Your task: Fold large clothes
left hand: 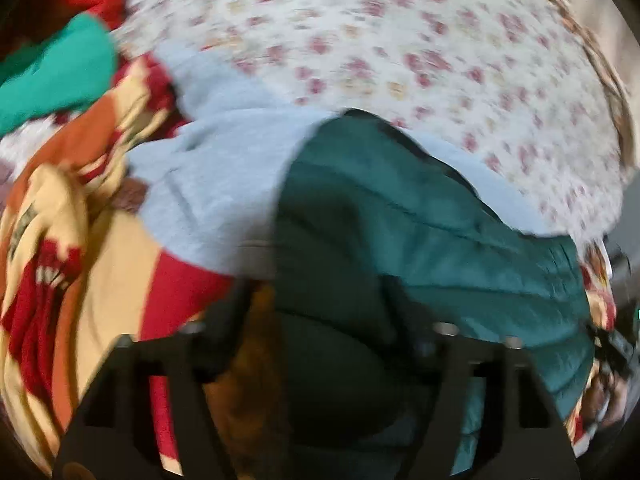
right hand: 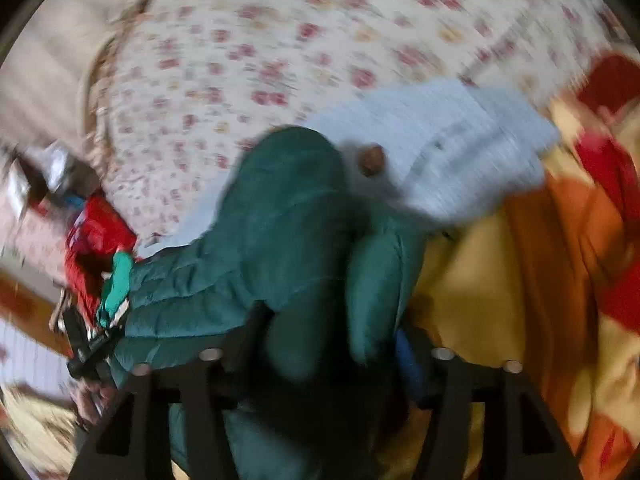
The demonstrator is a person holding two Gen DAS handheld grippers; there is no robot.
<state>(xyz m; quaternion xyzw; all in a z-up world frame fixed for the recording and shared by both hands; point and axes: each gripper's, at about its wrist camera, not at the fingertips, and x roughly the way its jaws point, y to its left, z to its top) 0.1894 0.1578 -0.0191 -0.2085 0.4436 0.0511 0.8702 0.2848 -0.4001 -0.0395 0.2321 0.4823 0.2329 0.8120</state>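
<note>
Teal puffer jacket (left hand: 420, 216), quilted in soft padded ribs, lies bunched on a bed over a flat pale blue garment (left hand: 224, 184) and a floral sheet (left hand: 400, 40). Its fabric fills the gap between the fingers of both the left gripper (left hand: 320, 300) and the right gripper (right hand: 332, 336); blur hides whether either is clamped. A fleecy red, orange and cream blanket (left hand: 92, 240) lies beside it

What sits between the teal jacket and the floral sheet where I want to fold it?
A light blue garment lies under and beyond the teal jacket, covering part of the floral sheet. Both hand-held grippers have jacket fabric between their fingers, so nothing separates them from it.
</note>
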